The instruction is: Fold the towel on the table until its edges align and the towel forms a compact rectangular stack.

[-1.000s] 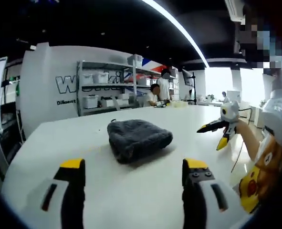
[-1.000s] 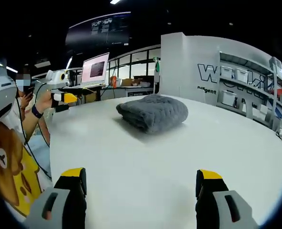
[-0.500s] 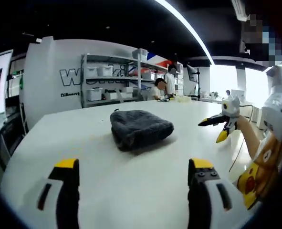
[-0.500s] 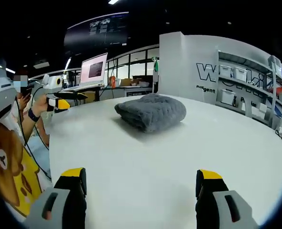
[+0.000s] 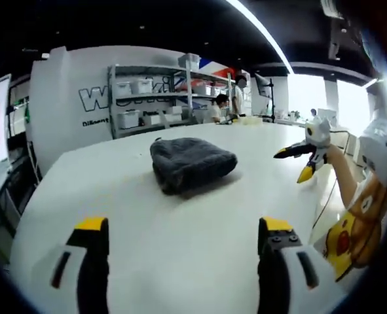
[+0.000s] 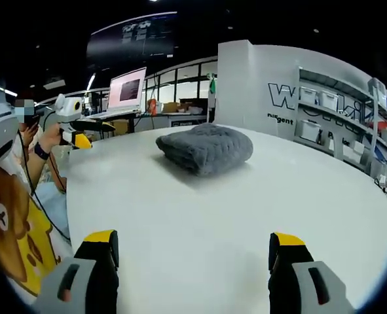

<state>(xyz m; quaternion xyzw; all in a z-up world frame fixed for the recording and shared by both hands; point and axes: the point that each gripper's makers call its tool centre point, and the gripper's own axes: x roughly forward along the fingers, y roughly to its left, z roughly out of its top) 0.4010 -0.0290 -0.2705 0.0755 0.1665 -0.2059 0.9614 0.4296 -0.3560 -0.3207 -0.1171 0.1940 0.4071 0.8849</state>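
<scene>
A dark grey towel (image 5: 192, 163) lies folded into a thick compact bundle on the white table (image 5: 147, 216); in the right gripper view the same towel (image 6: 206, 148) sits past the middle of the table (image 6: 200, 216). My left gripper (image 5: 183, 245) hovers open over the near table edge, well short of the towel, nothing between its jaws. My right gripper (image 6: 192, 252) is likewise open and empty, back from the towel. The right gripper (image 5: 296, 161) also shows at the right of the left gripper view, the left gripper (image 6: 75, 134) at the left of the right gripper view.
The person's shirt (image 6: 10, 229) and arm (image 6: 46, 147) stand by the table's edge. Shelving with white bins (image 5: 150, 101) lines the far wall, where two people (image 5: 219, 108) stand. A desk with a monitor (image 6: 129, 91) lies beyond the table.
Both cameras shifted slightly. The towel has stayed put. Each gripper, seen from the other's view, has drifted a little; both have stayed open.
</scene>
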